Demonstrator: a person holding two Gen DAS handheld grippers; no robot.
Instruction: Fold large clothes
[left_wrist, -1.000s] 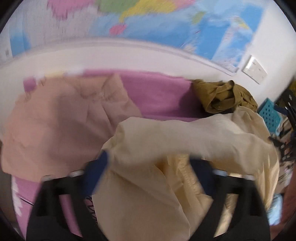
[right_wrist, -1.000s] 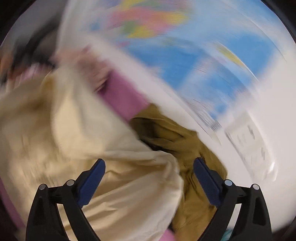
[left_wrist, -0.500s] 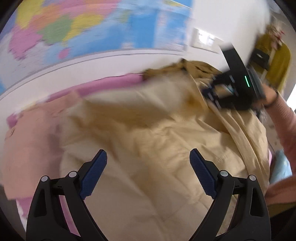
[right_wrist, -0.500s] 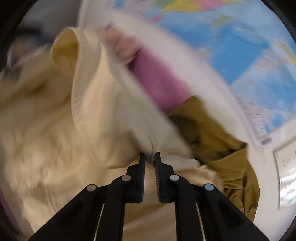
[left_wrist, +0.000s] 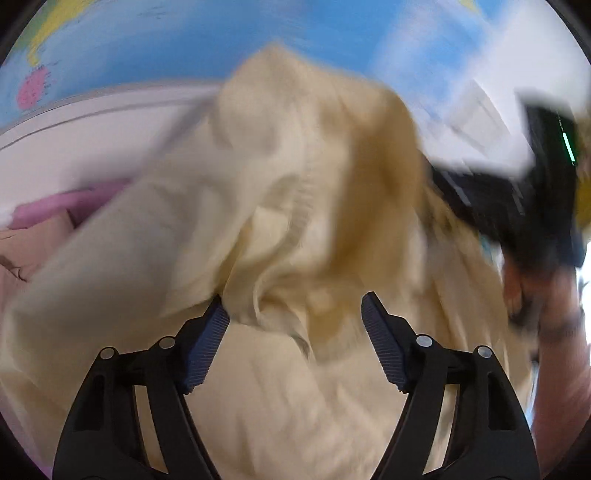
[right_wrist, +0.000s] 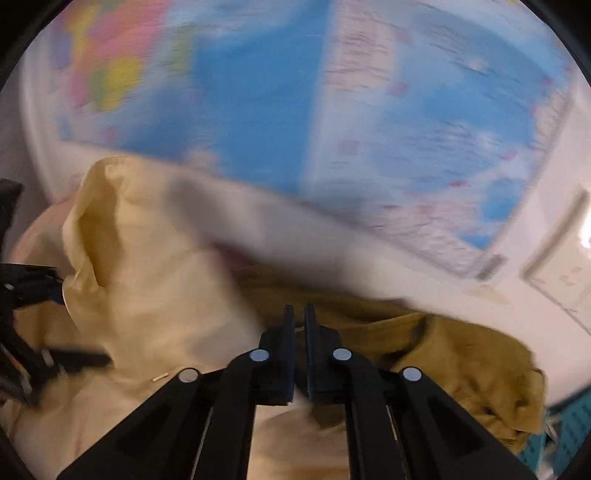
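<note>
A large cream-yellow garment (left_wrist: 295, 206) fills the left wrist view, lifted and bunched, blurred by motion. My left gripper (left_wrist: 295, 325) is open, its jaws apart around a hanging fold of the cloth. The same garment (right_wrist: 147, 266) shows at the left of the right wrist view. My right gripper (right_wrist: 299, 332) is shut, its jaws pressed together on the garment's cloth. The right gripper also shows in the left wrist view (left_wrist: 517, 192), raised at the right edge, held by a hand. The left gripper shows at the left edge of the right wrist view (right_wrist: 26, 291).
An olive-brown garment (right_wrist: 461, 354) lies crumpled to the right. A pink garment (left_wrist: 26, 243) lies on the purple surface (left_wrist: 55, 206) at the left. A world map (right_wrist: 332, 110) covers the white wall behind. A teal basket (right_wrist: 565, 424) stands at the far right.
My right gripper closed on the cream garment and lifted it. My left gripper let go, opened, and now has its jaws around a fold. Both cameras swung upward toward the wall.
</note>
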